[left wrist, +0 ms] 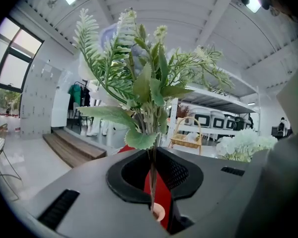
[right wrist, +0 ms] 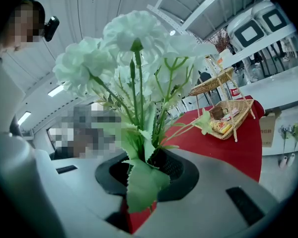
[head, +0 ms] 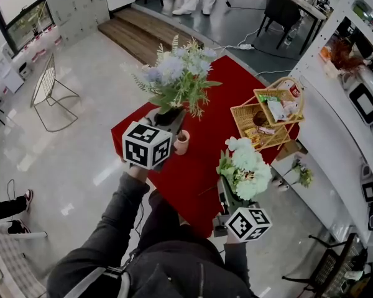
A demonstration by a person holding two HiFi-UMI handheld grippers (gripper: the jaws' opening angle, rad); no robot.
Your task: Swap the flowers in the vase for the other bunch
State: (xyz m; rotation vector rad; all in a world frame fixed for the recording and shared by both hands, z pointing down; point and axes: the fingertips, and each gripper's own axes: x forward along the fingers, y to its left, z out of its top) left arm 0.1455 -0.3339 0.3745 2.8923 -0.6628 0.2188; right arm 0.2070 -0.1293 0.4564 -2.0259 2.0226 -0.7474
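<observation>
A bunch of pale blue flowers and ferns (head: 177, 73) is held upright by its stems in my left gripper (head: 169, 118), which is shut on them. In the left gripper view the thin stems (left wrist: 151, 177) run down between the jaws toward the mouth of a small pinkish vase (left wrist: 159, 212). That vase (head: 181, 143) stands on the red table (head: 199, 166) just beside the gripper. Whether the stem ends are still inside it is hidden. My right gripper (head: 227, 197) is shut on the stems of a white bunch (head: 245, 166) near the table's front edge; its blooms (right wrist: 134, 48) fill the right gripper view.
A two-tier wicker basket stand (head: 270, 113) with snacks sits at the table's right end. White shelving with appliances (head: 360, 98) runs along the right. A wire chair (head: 50, 89) stands on the floor at left, and wooden steps (head: 143, 36) lie beyond the table.
</observation>
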